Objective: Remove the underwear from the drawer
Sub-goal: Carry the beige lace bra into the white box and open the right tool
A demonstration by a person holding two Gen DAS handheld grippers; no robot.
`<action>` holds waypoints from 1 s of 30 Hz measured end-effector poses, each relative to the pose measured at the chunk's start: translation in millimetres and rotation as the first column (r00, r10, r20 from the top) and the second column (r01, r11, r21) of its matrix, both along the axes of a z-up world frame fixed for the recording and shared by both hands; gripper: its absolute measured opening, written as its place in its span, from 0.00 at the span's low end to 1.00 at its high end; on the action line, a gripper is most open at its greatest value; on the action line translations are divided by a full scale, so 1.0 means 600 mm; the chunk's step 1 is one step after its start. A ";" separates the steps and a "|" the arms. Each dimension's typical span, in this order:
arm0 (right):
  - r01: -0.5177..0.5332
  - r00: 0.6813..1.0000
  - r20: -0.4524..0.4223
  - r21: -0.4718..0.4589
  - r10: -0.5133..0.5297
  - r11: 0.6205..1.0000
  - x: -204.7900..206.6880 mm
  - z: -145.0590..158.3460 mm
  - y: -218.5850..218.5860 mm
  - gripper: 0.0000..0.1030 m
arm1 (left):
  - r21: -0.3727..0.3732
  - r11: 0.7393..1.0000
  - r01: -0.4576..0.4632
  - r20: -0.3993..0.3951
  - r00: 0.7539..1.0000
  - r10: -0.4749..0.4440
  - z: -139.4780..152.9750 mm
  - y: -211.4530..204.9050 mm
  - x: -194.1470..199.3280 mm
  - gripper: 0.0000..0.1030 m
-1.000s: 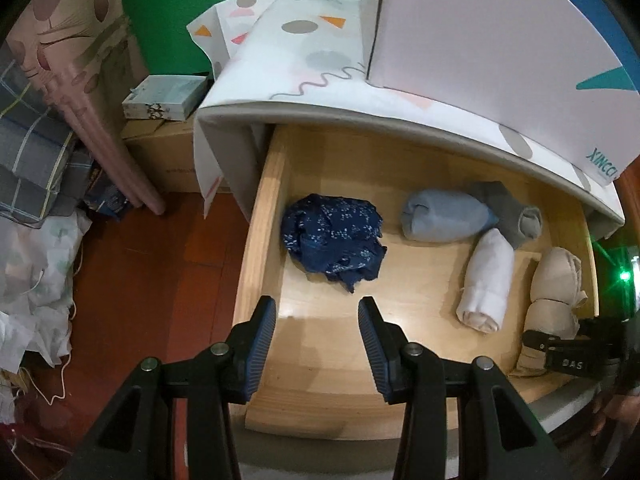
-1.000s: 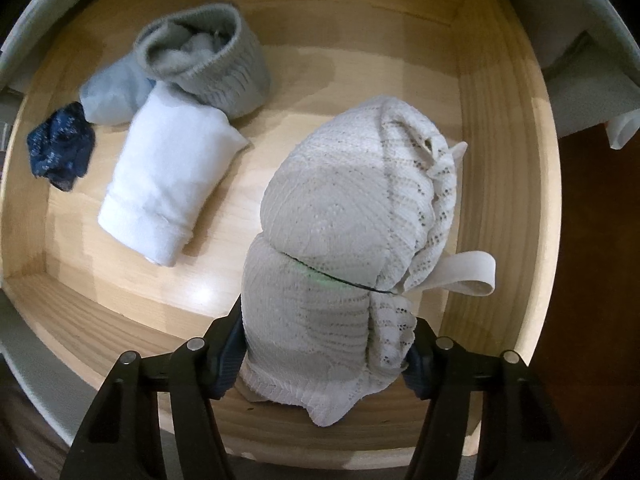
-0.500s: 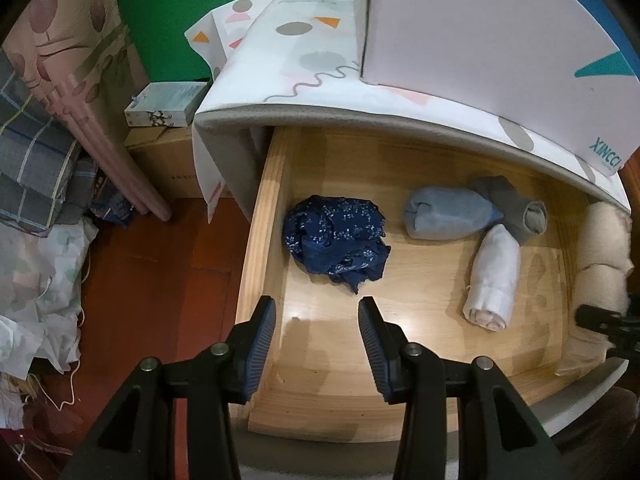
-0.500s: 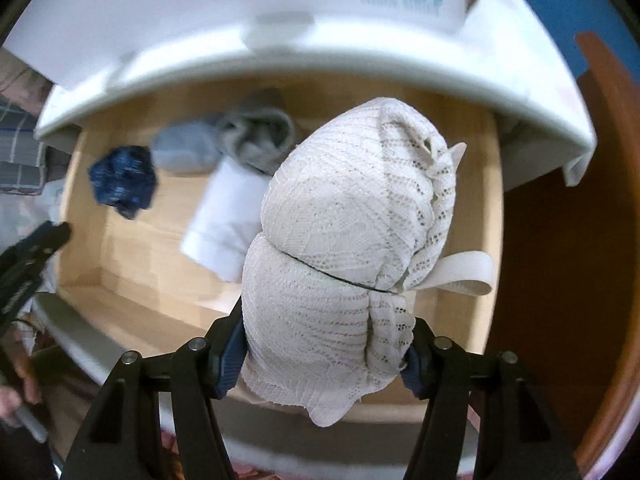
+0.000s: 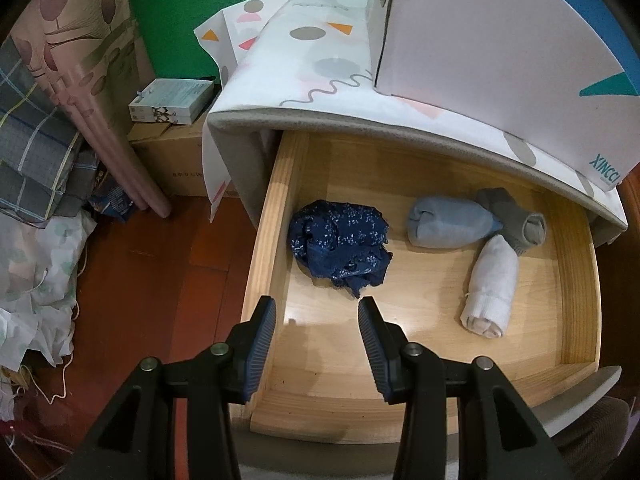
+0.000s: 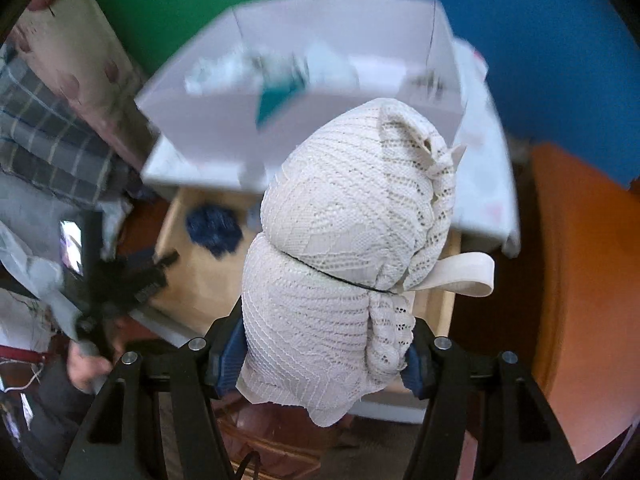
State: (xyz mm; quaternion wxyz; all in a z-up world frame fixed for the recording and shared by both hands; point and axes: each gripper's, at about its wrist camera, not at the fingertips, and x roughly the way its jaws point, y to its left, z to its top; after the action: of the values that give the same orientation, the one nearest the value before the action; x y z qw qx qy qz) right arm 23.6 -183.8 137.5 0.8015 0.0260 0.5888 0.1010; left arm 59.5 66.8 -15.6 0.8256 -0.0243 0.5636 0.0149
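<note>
My right gripper [image 6: 322,354] is clamped on the cream lace underwear bundle [image 6: 348,240], its blue pads pressed into both sides of the lower half, and I have it above the open light wooden drawer [image 5: 276,216], clear of it; a flat elastic strap sticks out on the bundle's right. My left gripper [image 5: 318,320] hangs over the drawer's near left corner with its jaws apart and nothing between them. Inside the drawer lie a crumpled navy speckled cloth [image 5: 340,248] at the left, a light blue roll [image 5: 448,222] and a grey sock roll [image 5: 516,216] toward the far right, and a white roll [image 5: 490,288] nearer. A white open box [image 6: 304,76] sits on the patterned cover above the drawer, blurred in the right view.
</note>
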 end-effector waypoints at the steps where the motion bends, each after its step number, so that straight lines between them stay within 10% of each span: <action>1: 0.002 1.000 0.019 0.001 -0.002 1.000 0.009 0.016 0.003 0.58 | -0.002 1.000 -0.001 0.000 1.000 0.001 0.000 0.001 0.000 0.42; 12: 0.077 0.985 0.162 -0.063 -0.066 0.995 0.194 0.127 -0.001 0.58 | -0.026 0.999 -0.019 0.003 1.000 0.019 0.001 0.009 0.000 0.42; 30: 0.089 0.995 -0.040 -0.142 -0.096 0.986 0.352 -0.054 0.029 0.66 | -0.051 0.998 -0.034 0.001 0.999 0.034 -0.003 0.017 0.003 0.42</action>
State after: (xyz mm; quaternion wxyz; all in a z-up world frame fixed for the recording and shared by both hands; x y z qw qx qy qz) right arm 234.6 -166.3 104.9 0.7913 -0.0006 0.6111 0.0215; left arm 61.2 76.8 -17.1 0.8249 -0.0548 0.5624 0.0145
